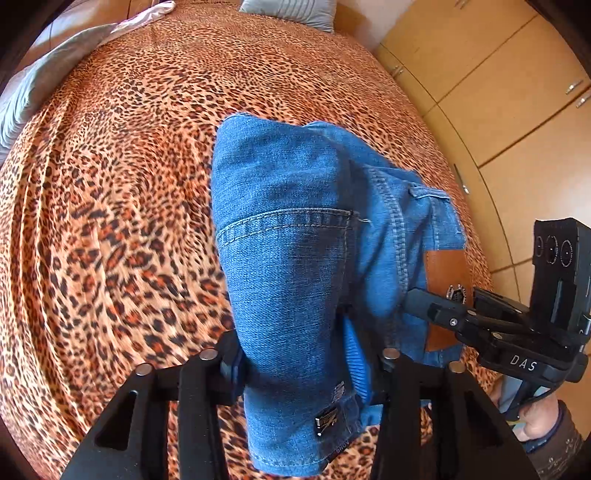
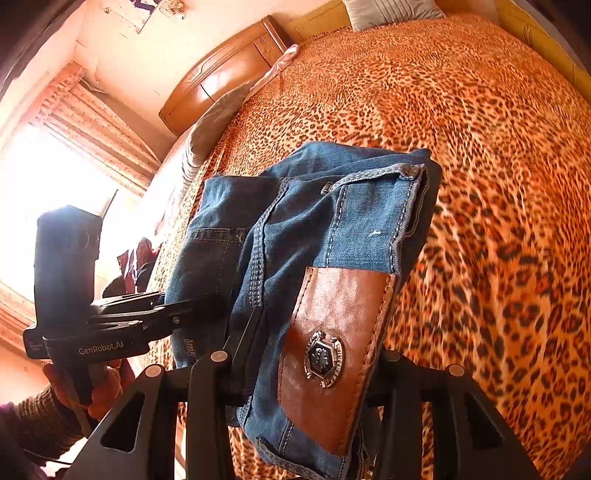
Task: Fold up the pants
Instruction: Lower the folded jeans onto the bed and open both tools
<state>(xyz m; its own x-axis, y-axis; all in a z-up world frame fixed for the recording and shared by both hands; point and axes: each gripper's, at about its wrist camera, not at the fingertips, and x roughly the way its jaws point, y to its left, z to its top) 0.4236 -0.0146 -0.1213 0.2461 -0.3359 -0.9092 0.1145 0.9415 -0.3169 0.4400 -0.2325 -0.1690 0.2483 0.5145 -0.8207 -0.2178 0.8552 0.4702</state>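
The blue jeans (image 1: 288,221) are bunched into a thick folded bundle, held up over the leopard-print bedspread (image 1: 110,221). My left gripper (image 1: 308,369) is shut on the bundle's near end, with denim filling the gap between its fingers. Further right, my right gripper (image 1: 417,299) bites the waistband by the brown leather patch (image 1: 443,266). In the right wrist view the jeans (image 2: 332,206) pass between the fingers of my right gripper (image 2: 306,369), which is shut on them at the leather patch (image 2: 332,306) with its metal badge. There my left gripper (image 2: 218,306) clamps the denim's left side.
The bedspread (image 2: 498,184) covers the whole bed. A grey pillow (image 1: 291,11) lies at its head and more grey bedding (image 1: 33,85) along the left edge. Wooden wardrobe doors (image 1: 498,92) stand to the right. A wooden headboard (image 2: 221,77) and a bright curtained window (image 2: 55,177) are beyond.
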